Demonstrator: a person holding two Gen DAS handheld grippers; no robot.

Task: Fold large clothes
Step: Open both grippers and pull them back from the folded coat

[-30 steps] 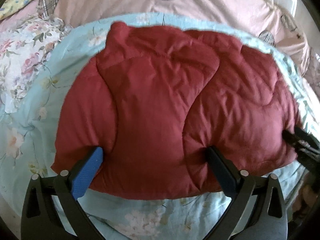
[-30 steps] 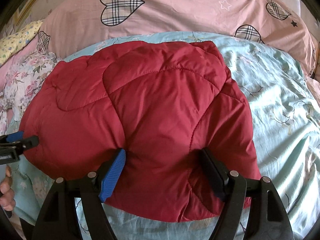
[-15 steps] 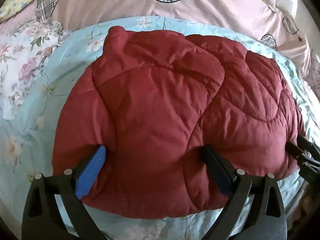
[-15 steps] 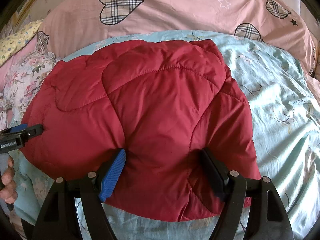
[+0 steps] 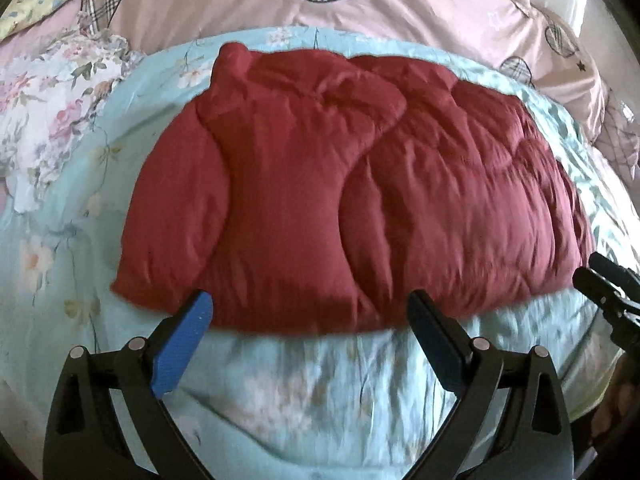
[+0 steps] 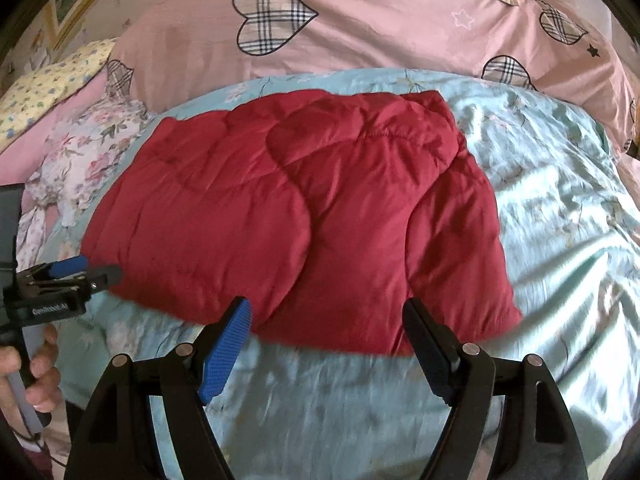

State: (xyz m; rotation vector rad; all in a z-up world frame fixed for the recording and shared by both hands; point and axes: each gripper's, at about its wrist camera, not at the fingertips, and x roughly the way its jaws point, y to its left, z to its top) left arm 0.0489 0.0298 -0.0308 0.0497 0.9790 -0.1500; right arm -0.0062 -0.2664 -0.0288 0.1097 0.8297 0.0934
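A puffy red quilted jacket [image 5: 352,208] lies folded into a compact bundle on the light blue floral bedspread [image 5: 320,392]. It also shows in the right wrist view [image 6: 304,216]. My left gripper [image 5: 310,304] is open and empty, with its fingertips at the jacket's near edge. My right gripper [image 6: 326,312] is open and empty, also at the near edge. The right gripper shows at the right edge of the left wrist view [image 5: 604,284]. The left gripper shows at the left edge of the right wrist view [image 6: 72,276].
A pink duvet with plaid hearts [image 6: 360,28] lies bunched behind the jacket. A white floral cloth [image 5: 44,120] and a yellow pillow [image 6: 44,84] lie at the left. Bare bedspread [image 6: 560,200] extends to the right of the jacket.
Both grippers have pulled back towards me, off the jacket. Their fingers were pressed into the jacket's near side and now stand at its edge over the bedspread.
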